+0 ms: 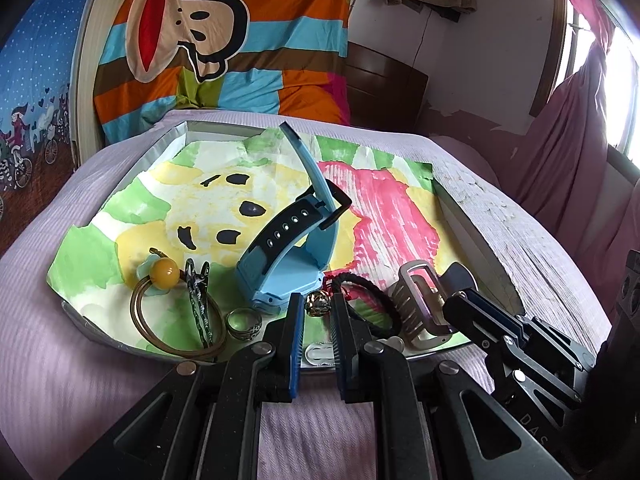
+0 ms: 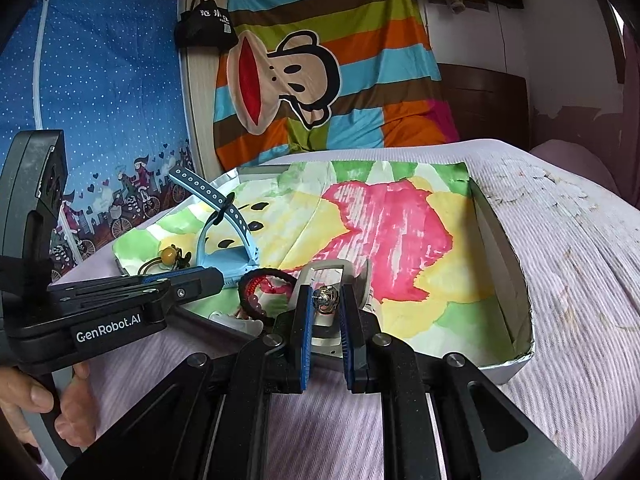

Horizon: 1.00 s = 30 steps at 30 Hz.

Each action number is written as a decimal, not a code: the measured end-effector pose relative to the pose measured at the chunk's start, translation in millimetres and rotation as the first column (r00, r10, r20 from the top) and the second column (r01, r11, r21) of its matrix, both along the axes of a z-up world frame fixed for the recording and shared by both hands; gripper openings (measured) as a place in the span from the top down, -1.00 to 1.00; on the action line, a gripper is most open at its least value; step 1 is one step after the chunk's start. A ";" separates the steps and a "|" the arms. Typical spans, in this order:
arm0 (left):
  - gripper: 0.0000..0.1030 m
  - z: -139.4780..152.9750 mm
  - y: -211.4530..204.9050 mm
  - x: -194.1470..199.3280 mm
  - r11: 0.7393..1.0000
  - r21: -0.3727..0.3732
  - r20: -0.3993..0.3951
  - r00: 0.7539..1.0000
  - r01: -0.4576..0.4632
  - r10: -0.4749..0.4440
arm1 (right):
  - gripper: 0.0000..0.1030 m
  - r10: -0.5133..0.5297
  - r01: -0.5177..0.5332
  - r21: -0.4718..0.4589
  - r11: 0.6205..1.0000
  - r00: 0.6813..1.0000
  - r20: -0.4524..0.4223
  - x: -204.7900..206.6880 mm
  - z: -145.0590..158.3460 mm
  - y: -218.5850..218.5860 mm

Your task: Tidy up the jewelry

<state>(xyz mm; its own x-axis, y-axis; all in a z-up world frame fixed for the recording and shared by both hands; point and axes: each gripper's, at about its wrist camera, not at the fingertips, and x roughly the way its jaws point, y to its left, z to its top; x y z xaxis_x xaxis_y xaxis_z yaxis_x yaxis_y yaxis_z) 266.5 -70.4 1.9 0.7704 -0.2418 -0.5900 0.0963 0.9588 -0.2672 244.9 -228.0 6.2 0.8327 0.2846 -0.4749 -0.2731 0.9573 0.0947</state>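
Both nearly shut: left tongs [image 1: 318, 300] look pinched on a tiny metal bead [image 1: 318, 305], right tongs [image 2: 326, 296] on a second bead [image 2: 327, 300]. They're low over the tray [image 1: 476, 220] front edge, guessing so nothing rolls. Watch [image 1: 280, 276] stands just behind.

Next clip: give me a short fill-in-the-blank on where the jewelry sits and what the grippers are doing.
1. The watch has a ____ strap.
2. The ring lies just right of the ____ hair tie.
3. The hair claw lies on painted paper inside a shallow ____.
4. Both the left gripper and right gripper are nearly ____.

Missing: blue; brown; box; shut
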 end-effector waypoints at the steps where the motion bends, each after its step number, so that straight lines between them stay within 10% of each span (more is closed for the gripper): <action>1: 0.75 -0.1 0.1 0.0 1.000 0.000 0.000 1.000 0.000 0.000 | 0.77 0.000 0.000 0.000 1.000 1.000 -0.001 0.0 -0.4 0.2; 24: 0.73 -1.9 12.3 0.5 0.999 -0.035 -0.010 0.999 -0.032 0.032 | 0.71 -0.002 0.002 0.011 1.000 1.000 -0.001 -0.4 -2.3 -0.8; 30: 0.55 1.8 15.9 -4.2 0.998 -0.037 -0.001 0.999 -0.046 0.046 | 0.37 -0.011 0.010 0.028 1.000 1.000 0.023 -5.5 0.7 -3.9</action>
